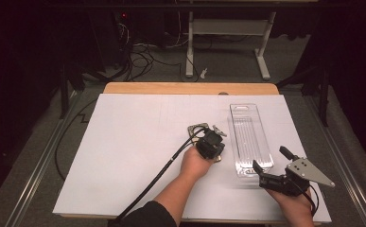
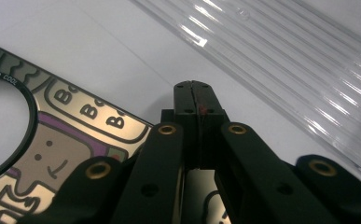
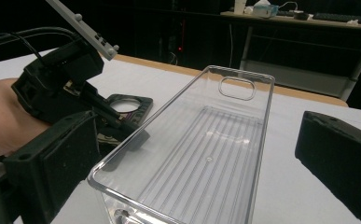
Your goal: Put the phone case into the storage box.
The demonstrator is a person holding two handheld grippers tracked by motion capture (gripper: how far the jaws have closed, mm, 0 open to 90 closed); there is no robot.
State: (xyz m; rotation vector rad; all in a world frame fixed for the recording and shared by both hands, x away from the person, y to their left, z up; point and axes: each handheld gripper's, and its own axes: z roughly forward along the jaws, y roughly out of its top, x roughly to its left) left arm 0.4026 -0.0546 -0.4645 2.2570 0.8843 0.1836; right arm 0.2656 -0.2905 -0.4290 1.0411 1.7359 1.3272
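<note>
**2 hand-held grippers at a clear tray and a printed card**

We see a white-covered counter (image 1: 133,156) carrying a long clear plastic tray (image 1: 250,138) with a ribbed floor and a cut-out handle slot at its far end. It lies right of centre, running away from the person.

The left hand-held gripper (image 1: 217,134) rests near the counter's middle, just left of the tray. In the left gripper view its 2 jaws are pressed together, tips meeting, with a thin flat printed card (image 2: 66,135) lying under and beside them; we cannot tell whether the jaws actually pinch the card's edge. The card has a round hole ringed in black and cartoon lettering.

The right hand-held gripper (image 1: 269,164) sits at the tray's near end. Its jaws are spread wide, 1 on each side of the tray's near corner, touching nothing that we can make out.
</note>
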